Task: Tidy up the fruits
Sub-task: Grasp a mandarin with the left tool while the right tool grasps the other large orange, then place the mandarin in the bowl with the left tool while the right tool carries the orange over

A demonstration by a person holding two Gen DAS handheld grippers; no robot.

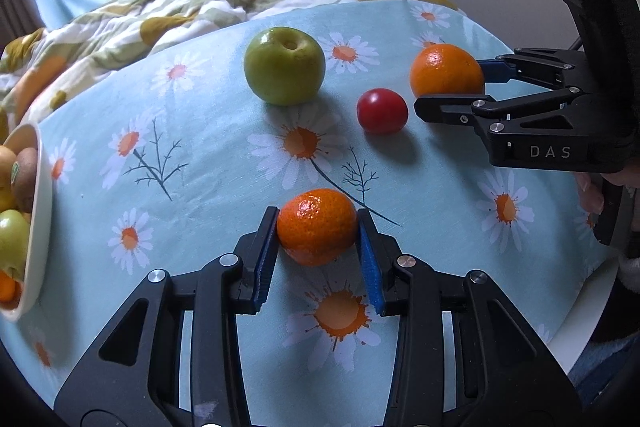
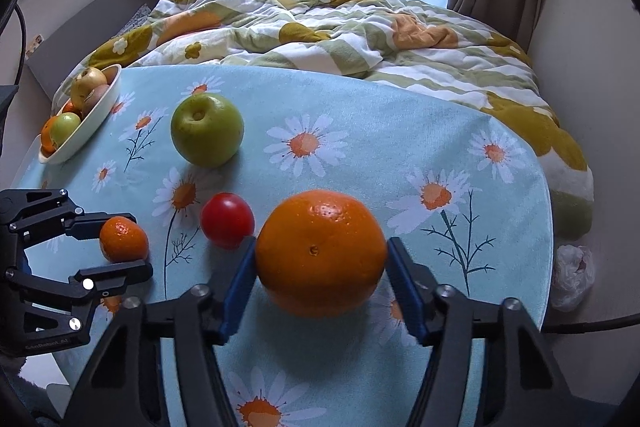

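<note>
Some fruit is already piled in the bowl (image 2: 102, 109) at the desk's (image 2: 360, 115) left edge; at least five pieces can be counted there, though some are hidden. Four fruits are left on the cloth: one green apple (image 2: 207, 130), one red plum (image 2: 227, 220), one big orange (image 2: 320, 253) and one small orange (image 1: 317, 225). The left tool (image 1: 319, 247) is closed around the small orange. The right tool (image 2: 321, 285) is closed around the big orange. Two tools are seen. The job looks about half done.
</note>
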